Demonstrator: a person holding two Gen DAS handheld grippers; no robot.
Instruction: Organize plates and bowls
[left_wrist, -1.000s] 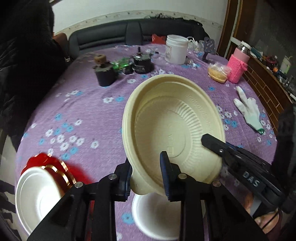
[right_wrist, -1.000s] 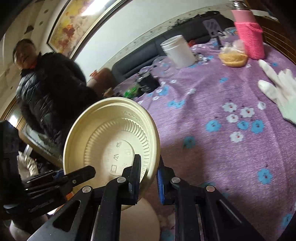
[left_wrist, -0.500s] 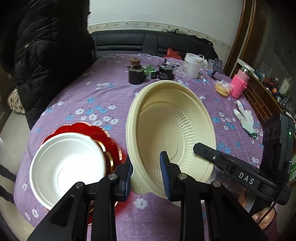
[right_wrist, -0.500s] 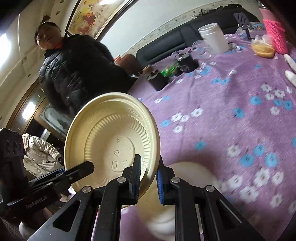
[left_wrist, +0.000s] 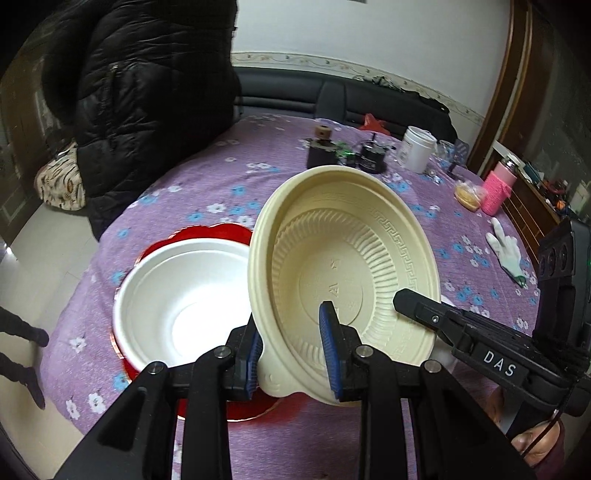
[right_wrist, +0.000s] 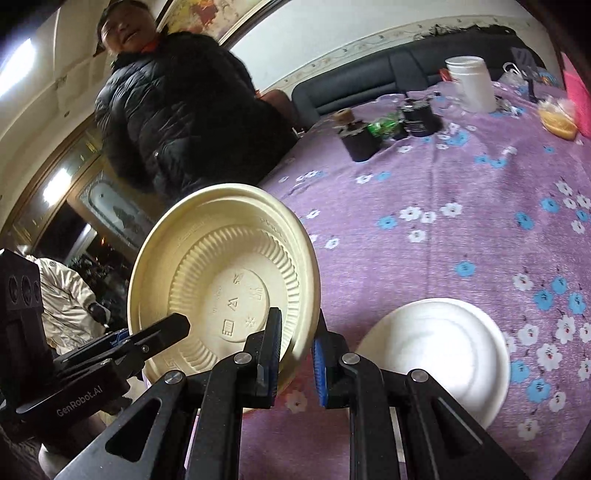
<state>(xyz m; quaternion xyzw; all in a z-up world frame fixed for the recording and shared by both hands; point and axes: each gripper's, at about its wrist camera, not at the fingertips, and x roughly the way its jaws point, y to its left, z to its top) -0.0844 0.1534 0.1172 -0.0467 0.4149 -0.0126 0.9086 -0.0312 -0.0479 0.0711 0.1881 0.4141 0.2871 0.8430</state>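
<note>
we are gripping a ribbed cream plastic bowl (left_wrist: 343, 266) by its rim with both claws, holding it tilted on edge above the table: our left gripper (left_wrist: 291, 356) is pinching the near rim, our right gripper (right_wrist: 295, 350) is clamping the opposite edge (its far finger is lying across the bowl's inside). a white foam bowl (left_wrist: 184, 302) is sitting in a scalloped red plate (left_wrist: 207, 236) just left of it; a second white foam dish (right_wrist: 436, 354) is lying nearby. a purple flowered tablecloth (right_wrist: 461, 192) is covering the round table, with a white tub (left_wrist: 415, 149), dark jars, a pink bottle (left_wrist: 496, 188) and a white glove (left_wrist: 506, 247) beyond. someone in a black puffer jacket (right_wrist: 177, 118) is standing at the table's edge.
</note>
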